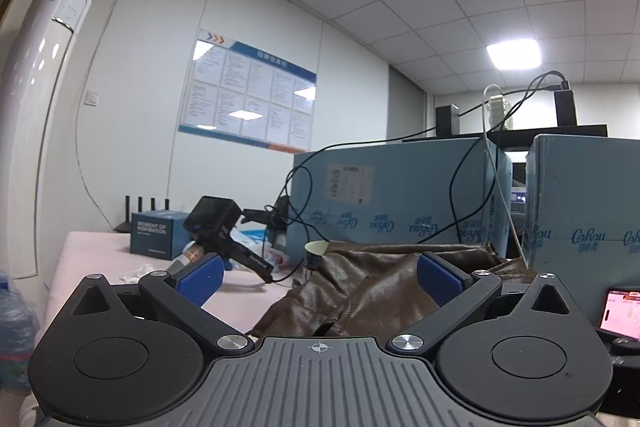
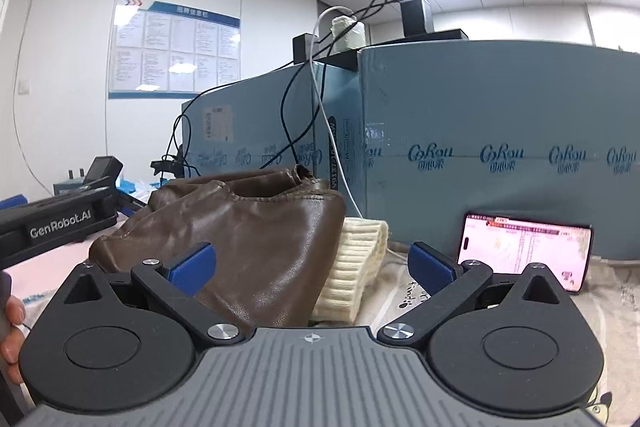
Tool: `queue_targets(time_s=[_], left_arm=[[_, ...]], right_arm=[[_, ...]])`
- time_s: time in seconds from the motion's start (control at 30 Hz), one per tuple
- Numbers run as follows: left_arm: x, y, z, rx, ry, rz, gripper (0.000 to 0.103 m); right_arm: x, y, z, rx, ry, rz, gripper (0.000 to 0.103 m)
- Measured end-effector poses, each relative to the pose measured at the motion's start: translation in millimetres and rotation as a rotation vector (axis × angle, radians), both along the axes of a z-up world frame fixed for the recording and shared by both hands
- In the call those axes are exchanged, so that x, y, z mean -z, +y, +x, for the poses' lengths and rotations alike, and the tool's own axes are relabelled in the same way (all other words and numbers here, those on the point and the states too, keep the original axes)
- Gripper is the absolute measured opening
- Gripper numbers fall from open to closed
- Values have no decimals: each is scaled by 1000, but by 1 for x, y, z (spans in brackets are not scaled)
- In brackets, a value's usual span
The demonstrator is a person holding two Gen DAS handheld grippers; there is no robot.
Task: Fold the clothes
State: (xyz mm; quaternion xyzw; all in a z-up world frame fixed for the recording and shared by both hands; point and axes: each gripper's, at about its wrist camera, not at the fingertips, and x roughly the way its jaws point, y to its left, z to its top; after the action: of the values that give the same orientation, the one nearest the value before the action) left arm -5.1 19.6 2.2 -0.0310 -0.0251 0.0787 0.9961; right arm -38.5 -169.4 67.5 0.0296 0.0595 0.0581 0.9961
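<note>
Glossy creased brown leather jacket [image 2: 248,239] heaped, ribbed cream knit [image 2: 356,267] at its 4 o'clock, left gripper [image 1: 318,277] and right gripper [image 2: 310,269] level, jaws spread wide, holding nothing

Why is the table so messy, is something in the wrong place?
The brown leather jacket lies crumpled, partly over a cream knit garment. Black cables dangle from the blue boxes toward it, and a paper cup stands right by its edge.

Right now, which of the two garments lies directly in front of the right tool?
The brown leather jacket: it fills the gap ahead of the open right tool. The cream knit sweater sits beside it, partly tucked underneath.
</note>
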Motion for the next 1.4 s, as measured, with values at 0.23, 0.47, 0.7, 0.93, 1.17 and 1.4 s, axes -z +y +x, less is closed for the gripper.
queue_targets(time_s=[0.23, 0.47, 0.7, 0.93, 1.17, 1.4], left_arm=[[0, -4, -2, -32, -10, 25, 103], [-1, -7, -11, -76, -45, 32, 103], [-2, -10, -7, -75, -22, 55, 103], [-1, -5, -3, -69, 0, 24, 103], [0, 4, 0, -47, 28, -24, 103], [1, 4, 4, -21, 53, -33, 103]], right_arm=[[-3, -4, -8, -29, -53, 18, 103], [-6, -18, -9, -57, -100, 25, 103], [-4, -11, -15, -65, -129, -8, 103], [-4, -7, -16, 5, -140, -43, 103], [-3, -8, -15, 8, -140, -34, 103], [-3, -5, -12, -4, -119, -51, 103]])
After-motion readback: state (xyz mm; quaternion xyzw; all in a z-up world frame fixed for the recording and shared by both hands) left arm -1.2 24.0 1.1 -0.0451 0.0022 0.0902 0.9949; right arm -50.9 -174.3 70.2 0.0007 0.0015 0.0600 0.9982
